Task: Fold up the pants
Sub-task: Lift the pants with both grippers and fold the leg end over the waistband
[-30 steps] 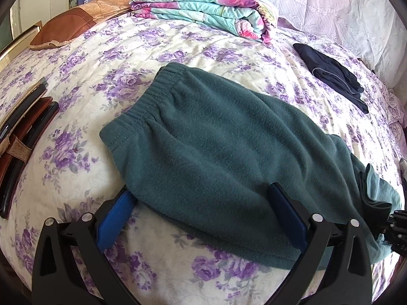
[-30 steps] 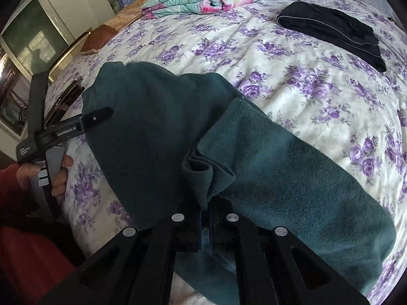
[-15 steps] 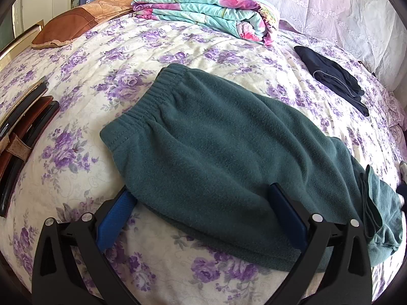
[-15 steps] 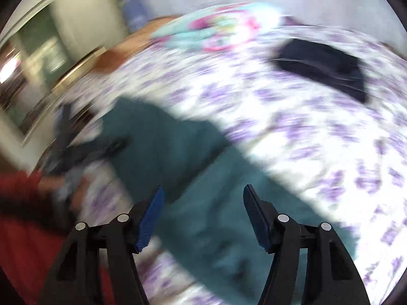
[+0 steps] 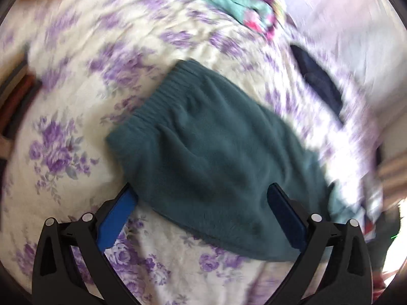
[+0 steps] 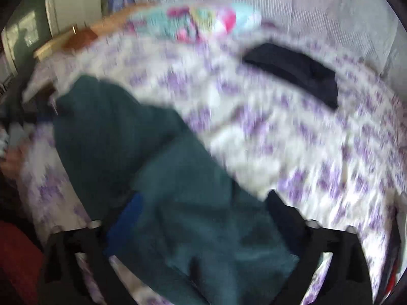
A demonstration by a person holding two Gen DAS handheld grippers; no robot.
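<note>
The dark teal fleece pants point(image 5: 211, 152) lie folded on the floral bedsheet point(image 5: 76, 106), with the elastic waistband at the upper left. My left gripper point(image 5: 203, 208) is open, its blue pads on either side of the pants' near edge, holding nothing. In the blurred right wrist view the pants point(image 6: 183, 203) lie under and between the fingers of my right gripper point(image 6: 203, 218), which is open and empty. My left hand and tool show faintly at that view's left edge.
A folded floral blanket point(image 5: 229, 2) lies at the far end of the bed. A folded dark navy garment point(image 5: 320, 81) lies on the sheet to the right; it also shows in the right wrist view point(image 6: 295, 73). Brown cushions and a wooden frame border the left.
My right gripper opened and let go of the pant leg end, which now lies on the pants. Both views have shifted and are blurred by motion. My left gripper stays open.
</note>
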